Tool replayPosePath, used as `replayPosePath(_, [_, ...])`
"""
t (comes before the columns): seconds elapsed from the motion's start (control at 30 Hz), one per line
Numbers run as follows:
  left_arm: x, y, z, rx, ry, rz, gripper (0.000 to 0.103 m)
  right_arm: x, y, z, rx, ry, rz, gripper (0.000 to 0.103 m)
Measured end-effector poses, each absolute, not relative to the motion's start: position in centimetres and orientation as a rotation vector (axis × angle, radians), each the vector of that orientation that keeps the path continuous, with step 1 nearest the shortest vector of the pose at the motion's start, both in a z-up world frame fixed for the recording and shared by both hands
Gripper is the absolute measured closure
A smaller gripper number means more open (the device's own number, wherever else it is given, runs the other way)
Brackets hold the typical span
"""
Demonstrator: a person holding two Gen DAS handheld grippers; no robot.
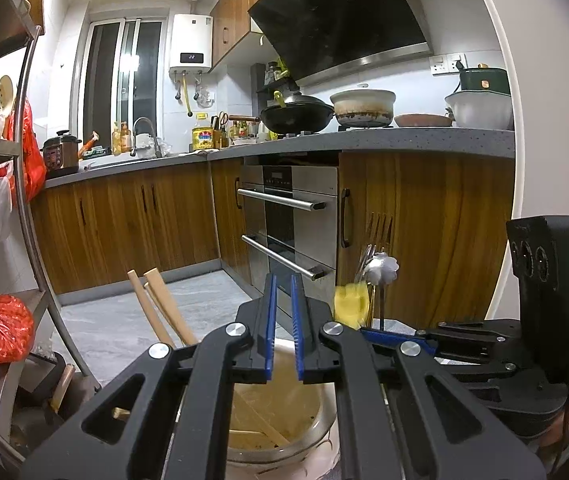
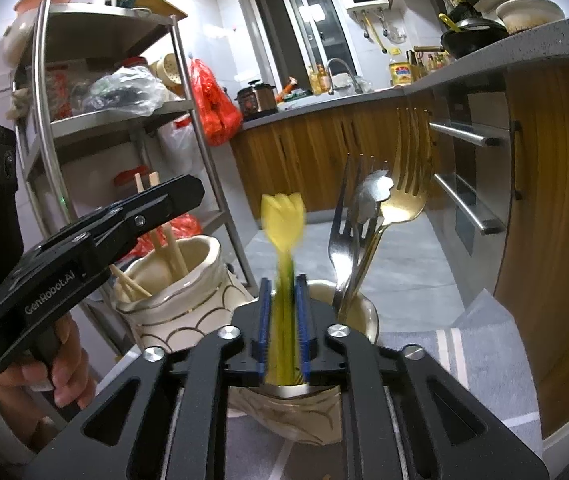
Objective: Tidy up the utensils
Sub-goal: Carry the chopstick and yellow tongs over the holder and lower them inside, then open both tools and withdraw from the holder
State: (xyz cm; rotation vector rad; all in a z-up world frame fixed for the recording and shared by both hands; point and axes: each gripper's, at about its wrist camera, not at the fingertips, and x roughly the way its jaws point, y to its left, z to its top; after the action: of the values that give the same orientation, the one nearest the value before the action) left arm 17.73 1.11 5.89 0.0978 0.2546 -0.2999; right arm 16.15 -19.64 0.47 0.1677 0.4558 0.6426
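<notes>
My right gripper (image 2: 283, 284) hangs over a cream ceramic holder (image 2: 368, 312) with a yellow plastic fork (image 2: 283, 216) upright between its blue pads. The fork is blurred while the pads are sharp, so it looks loose in the jaws. Silver forks (image 2: 340, 240) and a gold fork (image 2: 408, 192) stand in that holder. To its left a second cream holder (image 2: 188, 292) contains wooden chopsticks (image 2: 164, 236). My left gripper (image 1: 282, 280) hovers over this holder's rim (image 1: 316, 432), its pads nearly together and nothing between them. The chopsticks (image 1: 164, 308) lean to its left.
A steel shelf rack (image 2: 124, 120) with bags stands to the left of the holders. A grey striped cloth (image 2: 444, 360) lies under them. Wooden cabinets and a steel oven (image 1: 288, 216) are ahead. A hand (image 2: 64, 376) grips the left tool.
</notes>
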Motion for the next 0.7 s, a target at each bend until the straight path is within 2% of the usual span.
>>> replayPosePath(0.17, [17.9,1.0,6.0,0.096,0.262,-0.302,0.089,15.7,-20.1,1.0,0.160,0.448,0.635,0.080])
replayPosePath(0.27, [17.7,1.0,6.3,0.095,0.247,-0.310,0.085,14.8,-20.7,1.9,0.156,0.429,0.630,0.071])
replayPosePath(0.43, [16.9,0.5,7.5,0.105,0.213,-0.318,0.073,12.4,-22.0,3.7,0.124,0.381,0.587,0.056])
replayPosePath(0.5, [16.2,0.4,8.2,0.106,0.195,-0.318,0.063,11.6,-22.6,4.2,0.111,0.363,0.560,0.035])
replayPosePath(0.53, [15.8,0.4,8.6,0.102,0.186,-0.320,0.059,11.0,-23.1,4.5,0.108,0.350,0.546,0.031])
replayPosePath(0.6, [15.0,0.2,9.3,0.093,0.168,-0.319,0.040,10.3,-23.7,4.7,0.109,0.342,0.533,0.017])
replayPosePath(0.7, [13.8,0.0,10.2,0.083,0.148,-0.309,0.021,9.5,-24.5,5.0,0.107,0.347,0.516,0.008])
